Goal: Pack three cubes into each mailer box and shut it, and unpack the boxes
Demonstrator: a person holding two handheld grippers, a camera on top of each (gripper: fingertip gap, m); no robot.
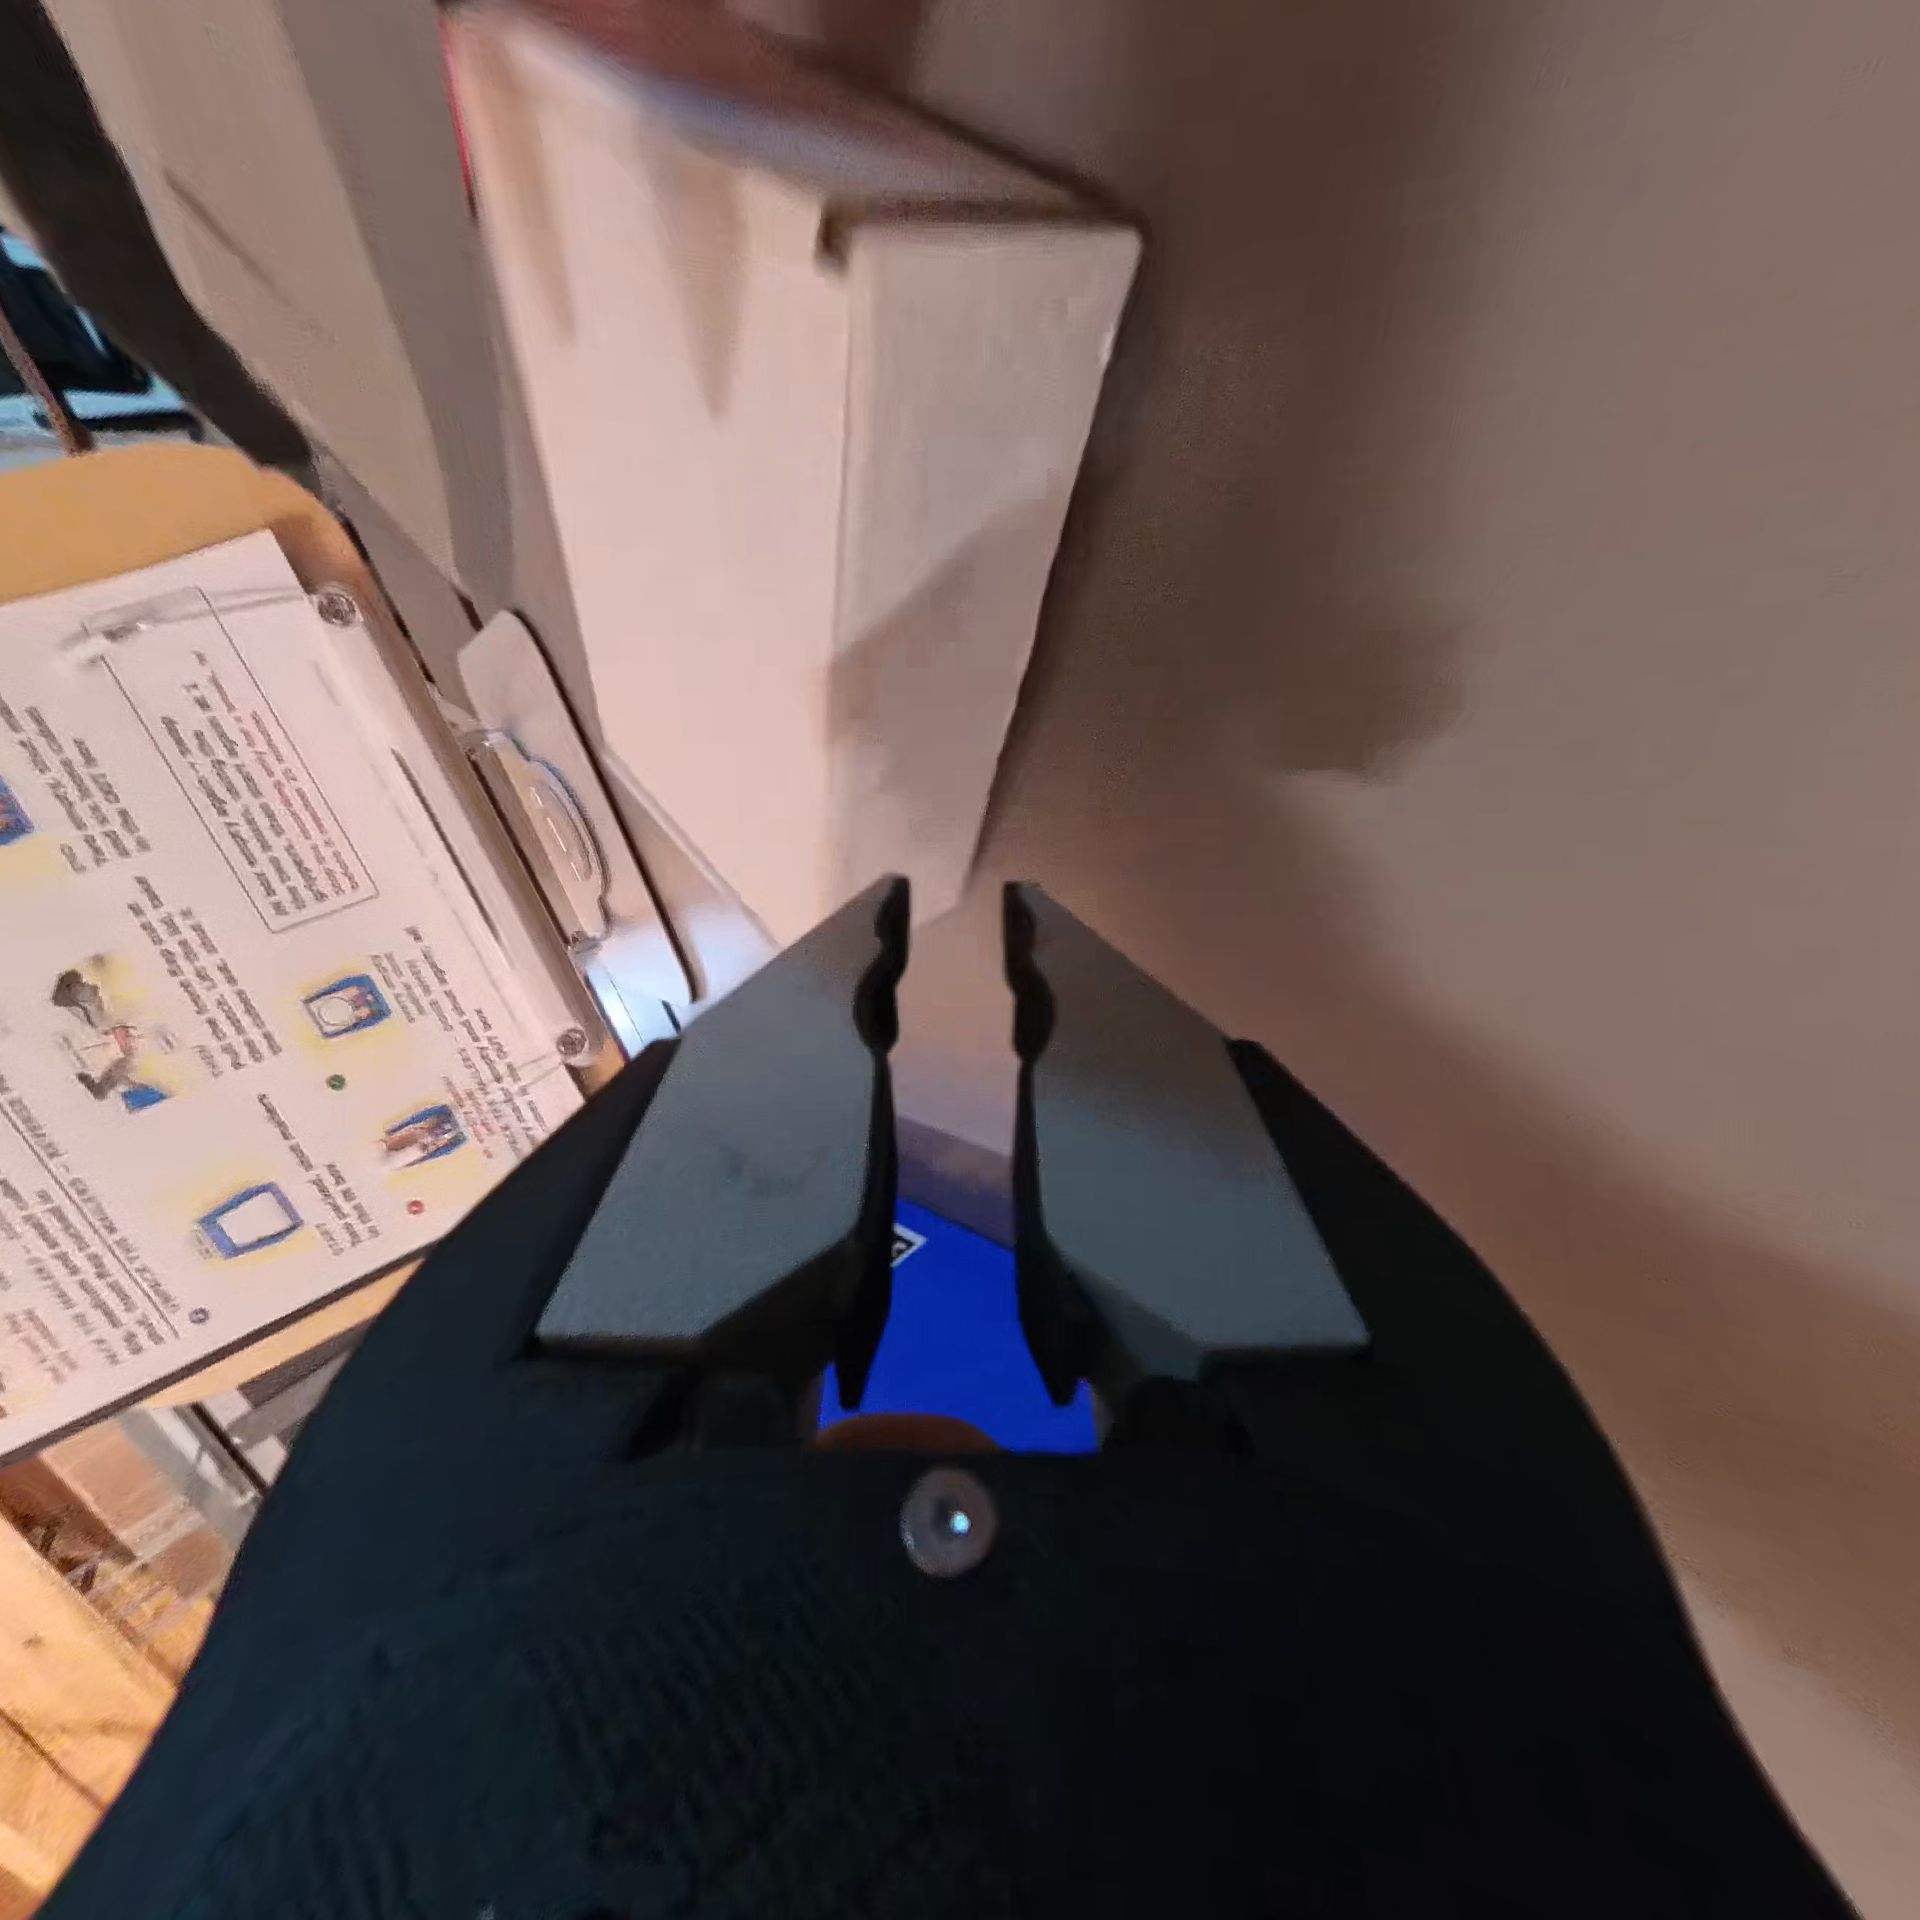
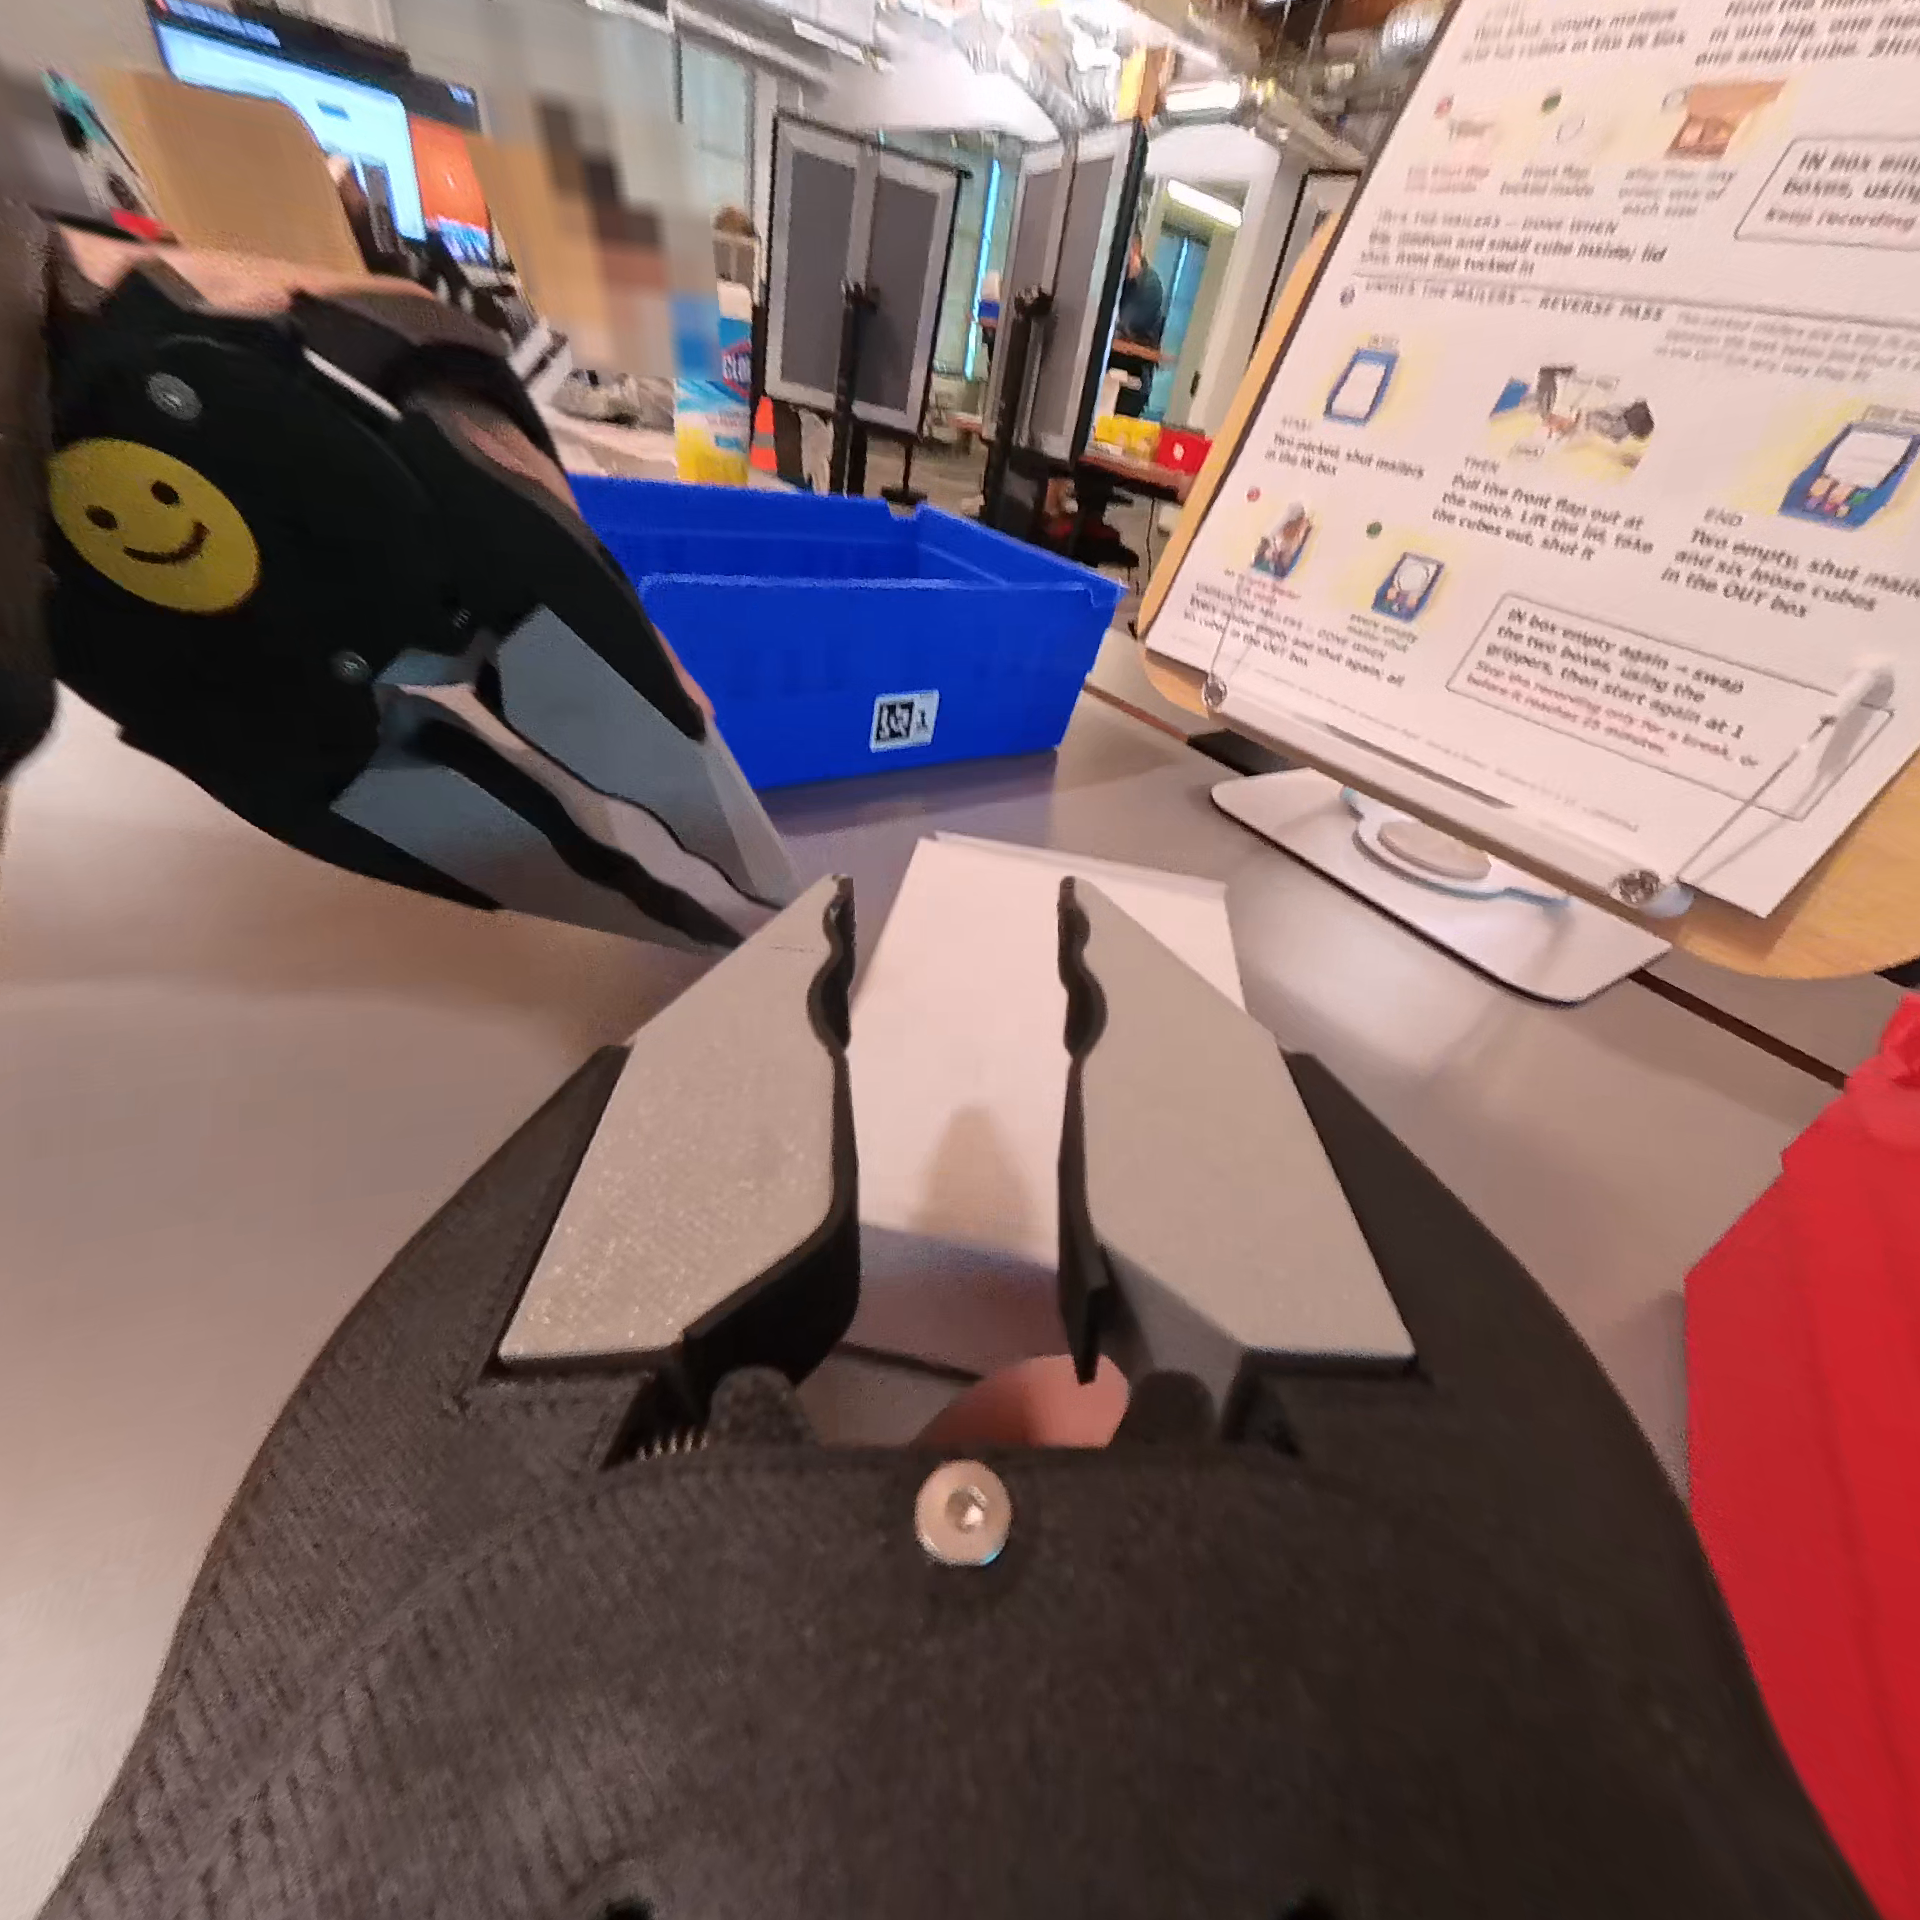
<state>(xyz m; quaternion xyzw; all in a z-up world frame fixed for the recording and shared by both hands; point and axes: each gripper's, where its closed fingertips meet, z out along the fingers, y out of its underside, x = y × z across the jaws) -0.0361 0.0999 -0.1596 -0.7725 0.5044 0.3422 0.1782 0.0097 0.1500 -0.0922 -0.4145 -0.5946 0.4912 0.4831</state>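
In the right wrist view the right gripper (image 2: 956, 914) hangs low over the pale table (image 2: 260, 1143), its grey fingers (image 2: 717, 1122) apart with nothing between them; through the gap shows the lid of a white mailer box (image 2: 956, 1039), shut and lying flat on the table directly below and ahead of the tips. Whether the fingers touch the lid cannot be told. A red bin (image 2: 1808, 1455) fills the near right edge. Just left of the right gripper's tip, the left gripper (image 2: 727, 894) slants down from the upper left, a yellow smiley sticker (image 2: 154, 525) on its black body, its tips at the far left corner of the mailer box. Beyond the box stands a blue bin (image 2: 852, 644) with a small square marker on its near wall, and to the right an instruction board (image 2: 1558, 468) leans on a white stand (image 2: 1455, 883). In the left wrist view, which is tilted and blurred, the left gripper (image 1: 956, 904) has its fingers (image 1: 748, 1164) slightly apart, holding nothing, with the mailer box (image 1: 779, 499) stretching away just past the tips and the blue bin (image 1: 956, 1340) glimpsed between the finger roots. The instruction board (image 1: 208, 935) lies to the left.
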